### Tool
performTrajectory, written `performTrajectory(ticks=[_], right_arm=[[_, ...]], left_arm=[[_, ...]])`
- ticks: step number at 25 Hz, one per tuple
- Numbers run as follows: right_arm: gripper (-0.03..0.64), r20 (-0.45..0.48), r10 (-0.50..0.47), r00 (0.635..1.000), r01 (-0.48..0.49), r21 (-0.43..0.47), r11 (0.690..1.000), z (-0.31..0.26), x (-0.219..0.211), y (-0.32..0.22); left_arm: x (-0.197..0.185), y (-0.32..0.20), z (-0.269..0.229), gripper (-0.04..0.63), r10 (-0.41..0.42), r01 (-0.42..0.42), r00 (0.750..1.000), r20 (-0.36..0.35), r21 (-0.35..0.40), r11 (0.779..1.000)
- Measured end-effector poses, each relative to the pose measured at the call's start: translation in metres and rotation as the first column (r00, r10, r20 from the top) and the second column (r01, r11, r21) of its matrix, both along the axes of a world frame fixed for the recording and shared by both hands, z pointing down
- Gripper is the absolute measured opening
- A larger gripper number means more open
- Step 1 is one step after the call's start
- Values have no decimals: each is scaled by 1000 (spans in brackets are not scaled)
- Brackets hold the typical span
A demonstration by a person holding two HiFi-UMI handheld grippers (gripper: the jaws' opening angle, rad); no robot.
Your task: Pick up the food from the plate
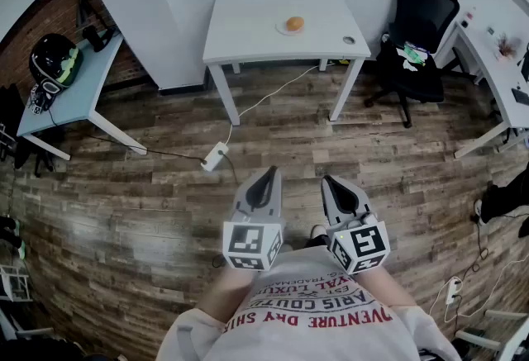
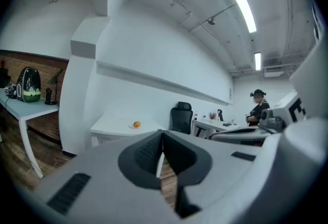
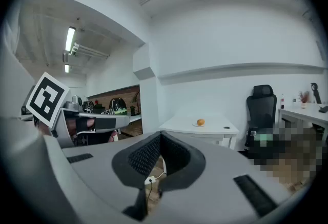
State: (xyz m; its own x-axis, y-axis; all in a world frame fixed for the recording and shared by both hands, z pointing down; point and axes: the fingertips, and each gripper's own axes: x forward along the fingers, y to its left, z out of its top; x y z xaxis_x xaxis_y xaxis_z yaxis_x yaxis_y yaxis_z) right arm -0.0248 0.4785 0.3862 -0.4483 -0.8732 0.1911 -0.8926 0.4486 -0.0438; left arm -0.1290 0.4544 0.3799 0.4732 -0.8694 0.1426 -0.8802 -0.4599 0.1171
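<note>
Left gripper (image 1: 270,171) and right gripper (image 1: 329,180): grey, black pads (image 2: 146,152); each cube (image 1: 250,245) black-and-white squares. Ahead of both: orange food (image 1: 294,23), white plate (image 1: 283,29), white table (image 1: 248,25). Beyond the right gripper: black chair (image 1: 421,16). Beneath: brown wood-grain floor (image 1: 149,186). Left of the left gripper: pale blue table (image 1: 83,87), black-and-green helmet (image 1: 54,60).

Red print is noted on the person's shirt (image 1: 318,314), upside down in the head view; "VENTURE DRY SHI" is read on one line, "ARIS COUTU" on the next; "TRADEMARK" is made out, smaller; remaining lettering is cut off or blurred.
</note>
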Motion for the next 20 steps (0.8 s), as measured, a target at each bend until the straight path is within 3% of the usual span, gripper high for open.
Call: performTrajectory(ticks=[11,20], right_arm=[[11,17,12,1000,-12,6,1000,-1,-2,-4],[11,28,61,998,-60,-36,998,18,9,-12]], left_arm=[[-10,-5,-4,8,-42,42,999,3,31,999],[-27,-14,11,8,-108,108,994,1,8,994]])
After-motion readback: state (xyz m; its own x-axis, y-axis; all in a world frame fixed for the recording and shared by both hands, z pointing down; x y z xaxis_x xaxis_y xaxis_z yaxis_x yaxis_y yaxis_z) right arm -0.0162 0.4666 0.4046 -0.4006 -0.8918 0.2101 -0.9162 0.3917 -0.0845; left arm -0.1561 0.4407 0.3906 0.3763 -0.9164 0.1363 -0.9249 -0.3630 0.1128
